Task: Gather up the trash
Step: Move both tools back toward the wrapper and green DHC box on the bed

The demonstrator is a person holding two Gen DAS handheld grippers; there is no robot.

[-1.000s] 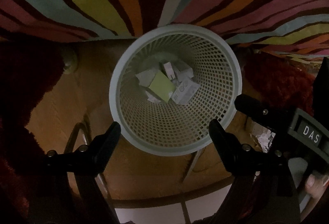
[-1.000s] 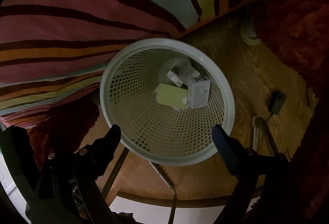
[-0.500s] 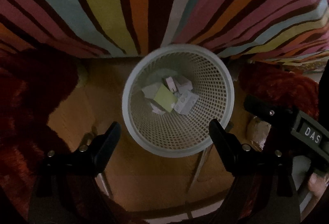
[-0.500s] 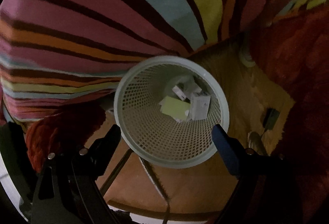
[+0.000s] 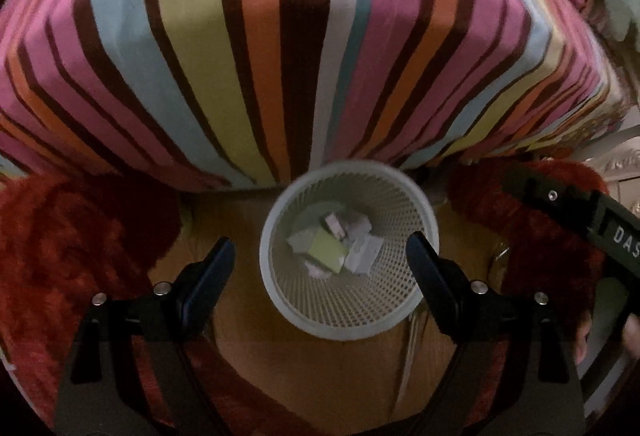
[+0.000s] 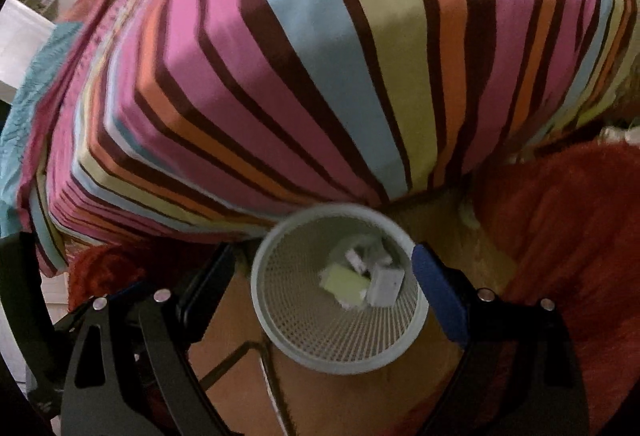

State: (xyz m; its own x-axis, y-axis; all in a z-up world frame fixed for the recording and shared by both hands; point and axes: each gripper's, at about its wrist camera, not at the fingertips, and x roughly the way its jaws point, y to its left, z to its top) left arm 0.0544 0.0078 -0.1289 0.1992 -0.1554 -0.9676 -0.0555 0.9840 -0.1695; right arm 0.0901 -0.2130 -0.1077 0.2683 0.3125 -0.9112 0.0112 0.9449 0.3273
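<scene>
- Left gripper (image 5: 320, 262) and right gripper (image 6: 324, 264): fingers wide apart, gripping nothing.
- White mesh basket (image 5: 400, 312) stands on the wooden floor (image 5: 248, 332) between red rugs (image 5: 68, 248), holding paper and carton trash (image 5: 334, 250).
- Beyond it, the striped bedspread (image 5: 280, 48).

A bed covered in a striped bedspread (image 5: 304, 48) fills the upper part of both views, from nine o'clock round to three o'clock; its stripes are pink, brown, pale blue, yellow-green and orange. Below it lies a wooden floor (image 5: 332, 372), at six o'clock. Shaggy red rugs (image 5: 76, 248) sit on the floor at eight o'clock and four o'clock in the left view. In the right view, a turquoise cloth (image 6: 24, 116) shows at nine o'clock, beside the bedspread.
</scene>
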